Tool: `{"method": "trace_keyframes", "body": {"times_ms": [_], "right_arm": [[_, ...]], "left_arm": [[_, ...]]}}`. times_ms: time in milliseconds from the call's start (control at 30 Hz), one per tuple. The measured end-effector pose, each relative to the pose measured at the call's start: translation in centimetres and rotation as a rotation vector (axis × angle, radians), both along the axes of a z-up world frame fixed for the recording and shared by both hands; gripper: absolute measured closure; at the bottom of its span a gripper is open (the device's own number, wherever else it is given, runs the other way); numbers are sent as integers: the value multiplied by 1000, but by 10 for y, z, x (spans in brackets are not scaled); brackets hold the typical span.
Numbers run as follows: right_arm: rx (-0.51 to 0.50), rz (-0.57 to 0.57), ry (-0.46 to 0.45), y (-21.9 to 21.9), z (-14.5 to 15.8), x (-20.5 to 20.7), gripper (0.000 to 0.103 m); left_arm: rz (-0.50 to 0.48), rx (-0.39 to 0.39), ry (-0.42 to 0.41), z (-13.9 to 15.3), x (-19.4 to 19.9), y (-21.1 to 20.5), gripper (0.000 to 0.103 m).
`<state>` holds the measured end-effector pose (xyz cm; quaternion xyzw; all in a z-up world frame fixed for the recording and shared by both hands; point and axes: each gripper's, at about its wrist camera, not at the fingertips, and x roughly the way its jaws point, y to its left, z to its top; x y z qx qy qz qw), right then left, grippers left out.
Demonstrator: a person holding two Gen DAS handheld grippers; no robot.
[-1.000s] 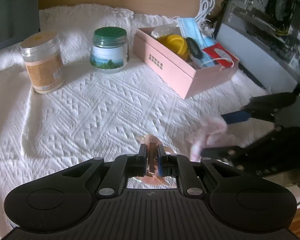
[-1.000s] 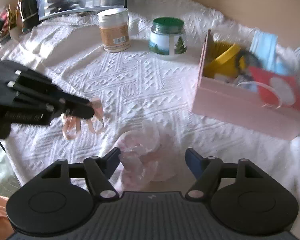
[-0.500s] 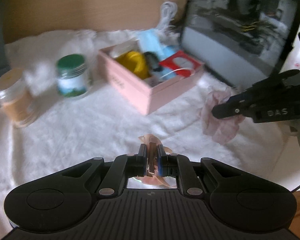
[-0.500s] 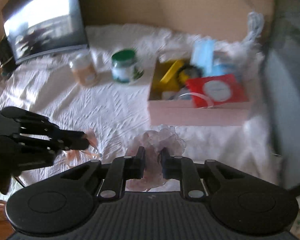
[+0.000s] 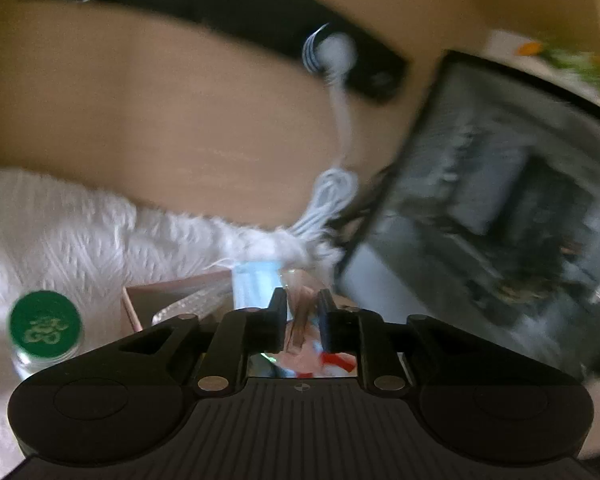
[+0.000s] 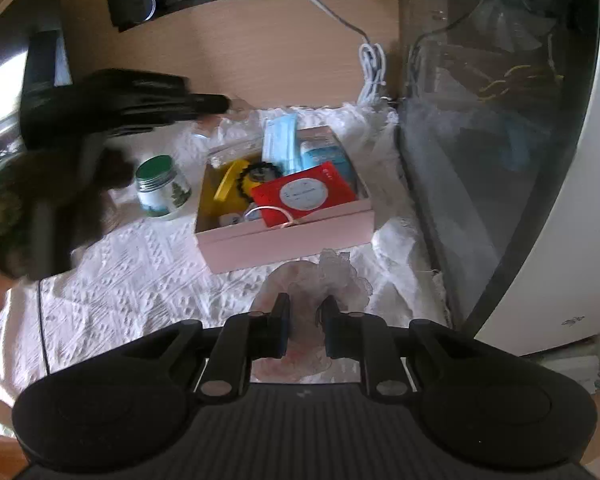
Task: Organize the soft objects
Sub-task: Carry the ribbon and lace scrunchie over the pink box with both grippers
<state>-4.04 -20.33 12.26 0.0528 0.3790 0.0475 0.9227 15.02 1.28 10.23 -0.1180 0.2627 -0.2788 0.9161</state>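
My left gripper point(image 5: 303, 304) hangs over the pink box point(image 5: 172, 296), its jaws opening. A peach ribbon point(image 5: 300, 314) still stands between them, and a little gap shows on each side of it. In the right wrist view that left gripper point(image 6: 220, 104) is a blurred black shape above the box's far left corner. My right gripper point(image 6: 304, 312) is shut on a pale pink lace scrunchie point(image 6: 340, 276), which hangs just in front of the pink box point(image 6: 284, 236). The box holds a blue face mask point(image 6: 280, 140), a red packet point(image 6: 304, 192) and yellow items.
A green-lidded jar point(image 6: 162, 188) stands left of the box on the white textured cloth point(image 6: 140, 276). A glass-sided computer case point(image 6: 480, 140) walls off the right side. A white cable point(image 6: 372, 68) hangs down the wooden back panel.
Both grippers rose and moved toward the box. The right one closed on the scrunchie and lifted it off the cloth. The left one carried the ribbon over the box and its jaws parted.
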Motion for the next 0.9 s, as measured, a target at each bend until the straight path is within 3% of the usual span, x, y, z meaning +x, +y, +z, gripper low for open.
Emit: {"method": "trace_keyframes", "body": {"times_ms": [100, 233, 300, 400, 600, 767, 900], "right_arm": [[-11, -17, -1, -2, 0, 7, 87], [-26, -32, -8, -6, 3, 24, 87], [-20, -26, -27, -10, 9, 38, 87], [18, 2, -68, -11, 22, 69, 87], [116, 45, -56, 11, 22, 170, 86], [125, 72, 111, 38, -21, 255, 86], [76, 101, 187, 51, -50, 277, 86]], "left_arm": [[26, 47, 122, -26, 34, -11, 85], [93, -52, 208, -40, 44, 8, 85], [79, -97, 199, -38, 41, 19, 85], [87, -100, 136, -33, 28, 30, 85], [-34, 54, 153, -45, 1, 17, 85], [-132, 144, 205, -63, -3, 1, 85], [-125, 188, 220, -74, 5, 2, 89]]}}
